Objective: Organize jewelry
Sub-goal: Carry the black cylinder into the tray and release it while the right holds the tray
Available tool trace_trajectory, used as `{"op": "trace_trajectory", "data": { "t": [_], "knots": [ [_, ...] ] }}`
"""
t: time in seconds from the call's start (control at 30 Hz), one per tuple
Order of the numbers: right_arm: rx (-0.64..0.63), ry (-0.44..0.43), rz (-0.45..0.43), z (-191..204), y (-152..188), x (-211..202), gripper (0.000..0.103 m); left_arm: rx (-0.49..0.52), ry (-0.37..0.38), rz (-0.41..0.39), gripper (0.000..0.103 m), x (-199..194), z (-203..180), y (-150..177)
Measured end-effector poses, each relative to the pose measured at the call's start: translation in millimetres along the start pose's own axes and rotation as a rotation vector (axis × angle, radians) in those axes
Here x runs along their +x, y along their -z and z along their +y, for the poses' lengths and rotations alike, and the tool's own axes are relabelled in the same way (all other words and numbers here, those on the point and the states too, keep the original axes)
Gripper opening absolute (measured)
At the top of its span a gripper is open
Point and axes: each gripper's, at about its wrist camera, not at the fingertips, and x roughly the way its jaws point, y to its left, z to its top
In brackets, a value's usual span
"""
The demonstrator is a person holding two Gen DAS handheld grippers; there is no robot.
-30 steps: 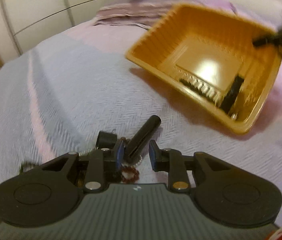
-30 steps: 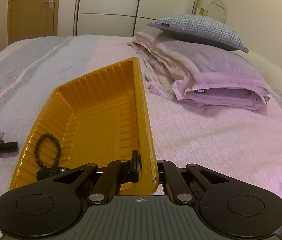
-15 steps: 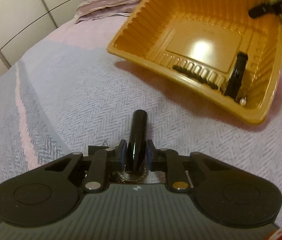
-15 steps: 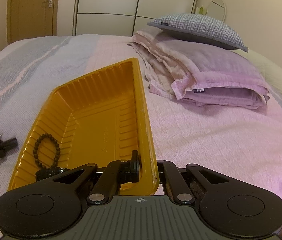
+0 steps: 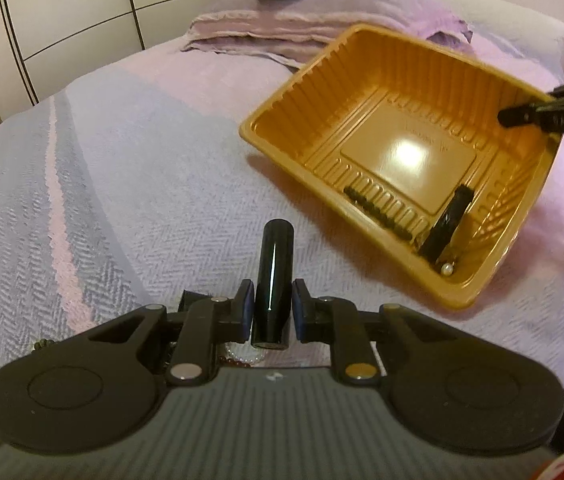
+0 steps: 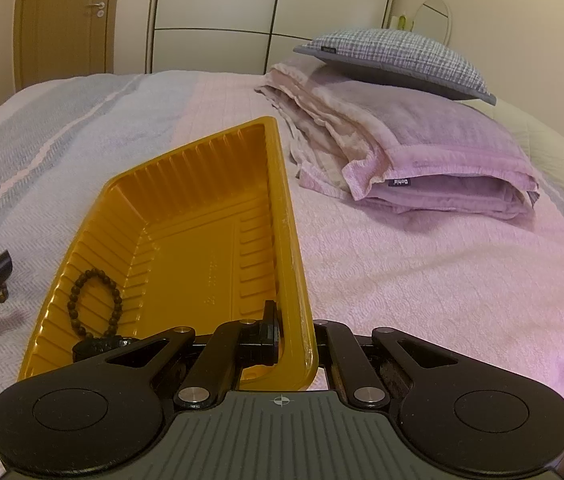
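The left gripper (image 5: 270,316) was clamped on a glossy black tube (image 5: 271,276) at lower centre, above the bedspread (image 5: 121,184). The right gripper (image 6: 296,338) pinched the orange tray (image 5: 462,300) by its rim – tilted, at the frame's right – with a beaded bracelet (image 6: 93,304) inside.

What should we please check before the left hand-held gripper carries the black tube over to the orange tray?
1. Grip on the black tube: ok. The left hand-held gripper has it between both pads, which have just closed on it.
2. Tube clear of the bedspread: cannot tell. Its lower end hides the cloth beneath.
3. Orange tray held steady: ok. The right hand-held gripper is shut on its rim and the tray is tilted.
4. Free space in the tray: ok. The middle of the floor is bare; the bead bracelet and a black clip lie at the low side.
5. Loose jewelry under the left gripper snagged: cannot tell.
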Motion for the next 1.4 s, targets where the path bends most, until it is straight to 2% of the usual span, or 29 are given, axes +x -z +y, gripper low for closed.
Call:
{"op": "trace_trajectory", "data": {
  "t": [0.17, 0.4, 0.83, 1.03, 1.13, 1.23, 1.4],
  "knots": [
    [0.000, 0.000, 0.000, 0, 0, 0, 0.004, -0.007, 0.014, -0.032, 0.018, -9, -5, -8],
    [-0.001, -0.001, 0.000, 0, 0, 0, 0.004, -0.032, 0.105, -0.086, 0.018, -13, -24, -25],
    [0.003, -0.012, -0.007, -2, 1, -2, 0.004, 0.030, 0.173, -0.102, 0.018, 15, -73, -50],
    [0.004, -0.014, -0.007, -3, 1, -2, 0.004, 0.027, 0.178, -0.092, 0.018, 24, -76, -49],
    [0.004, -0.014, -0.007, -3, 1, -2, 0.004, 0.017, 0.146, -0.093, 0.023, 25, -75, -49],
    [0.005, -0.016, -0.007, -3, 1, -1, 0.004, -0.011, 0.143, -0.105, 0.023, 19, -66, -46],
    [0.007, -0.017, -0.007, -2, 1, -1, 0.004, -0.055, 0.094, -0.118, 0.023, -4, -45, -31]
  ]
}}
